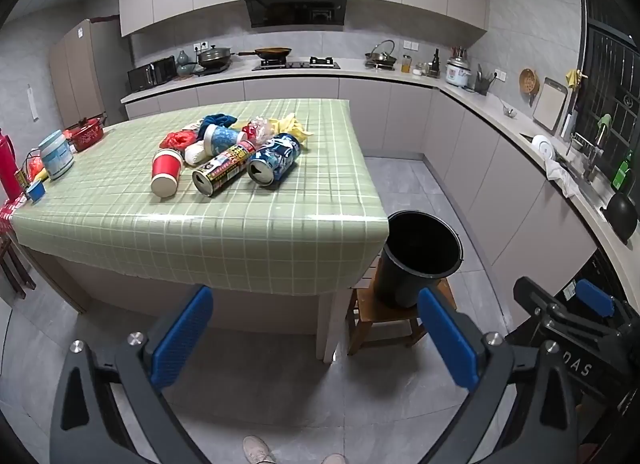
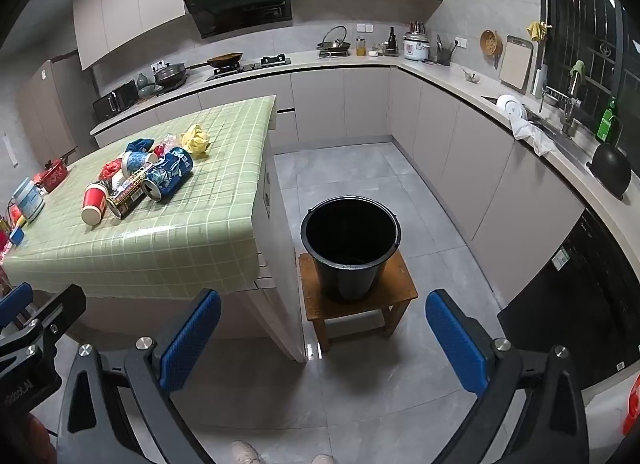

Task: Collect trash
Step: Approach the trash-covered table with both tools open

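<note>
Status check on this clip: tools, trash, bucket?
Left tool and right tool open, empty. Trash pile untouched on table. Black bucket on stool, path clear.

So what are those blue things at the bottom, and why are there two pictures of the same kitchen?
Those blue things are the pads of two grabbers a person holds, one in each hand. Each grabber carries a camera, so you get two views. One picture looks past the left gripper, the other past the right gripper. Both are wide open and hold nothing. On the green table lies trash: a red cup, two cans and wrappers. The black bucket on a wooden stool waits beside it.
</note>
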